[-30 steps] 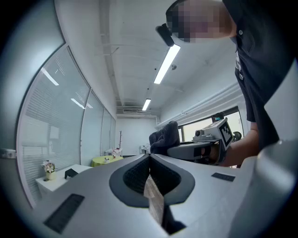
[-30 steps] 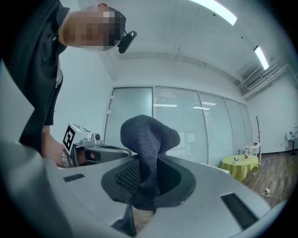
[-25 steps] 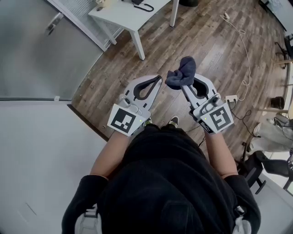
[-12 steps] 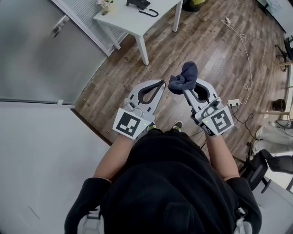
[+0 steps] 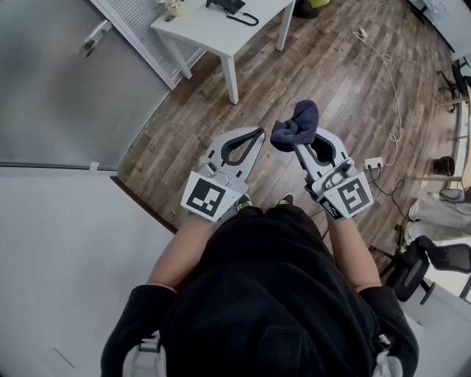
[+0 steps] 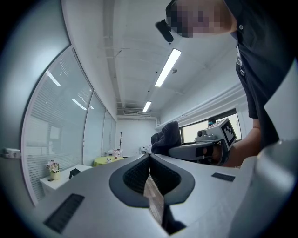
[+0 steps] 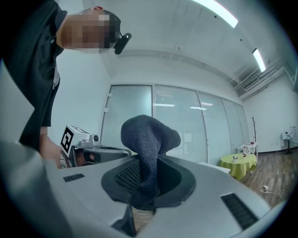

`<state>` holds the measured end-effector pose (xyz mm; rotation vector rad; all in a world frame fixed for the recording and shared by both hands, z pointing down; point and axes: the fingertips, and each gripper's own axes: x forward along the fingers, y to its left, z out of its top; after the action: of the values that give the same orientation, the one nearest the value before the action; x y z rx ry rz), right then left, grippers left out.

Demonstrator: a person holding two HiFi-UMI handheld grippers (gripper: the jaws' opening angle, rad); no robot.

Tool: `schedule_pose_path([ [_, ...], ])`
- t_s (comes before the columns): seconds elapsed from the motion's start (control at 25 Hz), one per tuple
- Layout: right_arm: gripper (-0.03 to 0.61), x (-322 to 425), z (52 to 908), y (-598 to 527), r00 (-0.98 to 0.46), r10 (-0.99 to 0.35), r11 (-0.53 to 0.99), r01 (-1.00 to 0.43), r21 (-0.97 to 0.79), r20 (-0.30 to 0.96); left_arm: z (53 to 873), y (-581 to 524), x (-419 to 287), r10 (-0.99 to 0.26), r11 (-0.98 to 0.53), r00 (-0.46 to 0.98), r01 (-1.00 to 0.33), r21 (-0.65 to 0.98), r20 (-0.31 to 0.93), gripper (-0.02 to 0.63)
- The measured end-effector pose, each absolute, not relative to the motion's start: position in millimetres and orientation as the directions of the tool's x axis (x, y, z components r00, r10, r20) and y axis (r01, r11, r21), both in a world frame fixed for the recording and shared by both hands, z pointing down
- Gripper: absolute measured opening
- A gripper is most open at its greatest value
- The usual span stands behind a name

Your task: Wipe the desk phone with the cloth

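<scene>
table (image 5: 213, 33) nearer, desk phone (image 5: 227, 6) — more visible

Desk phone (image 5: 227, 5) set on table (image 5: 210, 33) at far centre, cloth (image 5: 298, 121) clamped in right gripper (image 5: 296, 144) nearer, left gripper (image 5: 257, 132) just left of it, power strip (image 5: 373, 162) on floor (image 5: 324, 66) at right.

The cloth (image 7: 150, 139) is matt, coarse-knit fabric. The left gripper (image 5: 255, 135) and right gripper (image 5: 300, 144) have smooth grey plastic shells. At twelve o'clock, the floor (image 5: 331, 66) is grained wood.
</scene>
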<state>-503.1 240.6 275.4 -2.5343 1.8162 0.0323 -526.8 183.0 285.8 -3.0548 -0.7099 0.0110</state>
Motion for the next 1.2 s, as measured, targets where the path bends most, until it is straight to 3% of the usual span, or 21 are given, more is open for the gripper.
schedule_pose_path([
  [0.52,0.077,-465,290,247,0.319,-0.947,-0.319,-0.948,0.0,-0.037,296,185,-489,0.446,-0.894,0.895,0.445,-0.055,-0.007,0.011],
  [1.04,0.078,-347,281,257,0.235,-0.969,-0.234,-0.972,-0.029,-0.075,299,200,-369,0.389,-0.919,0.921,0.39,-0.051,0.024,0.011],
  [1.2,0.078,-313,288,271,0.225,-0.974,-0.225,-0.974,-0.004,-0.037,296,209,-338,0.365,-0.929,0.931,0.365,-0.064,0.017,0.011],
])
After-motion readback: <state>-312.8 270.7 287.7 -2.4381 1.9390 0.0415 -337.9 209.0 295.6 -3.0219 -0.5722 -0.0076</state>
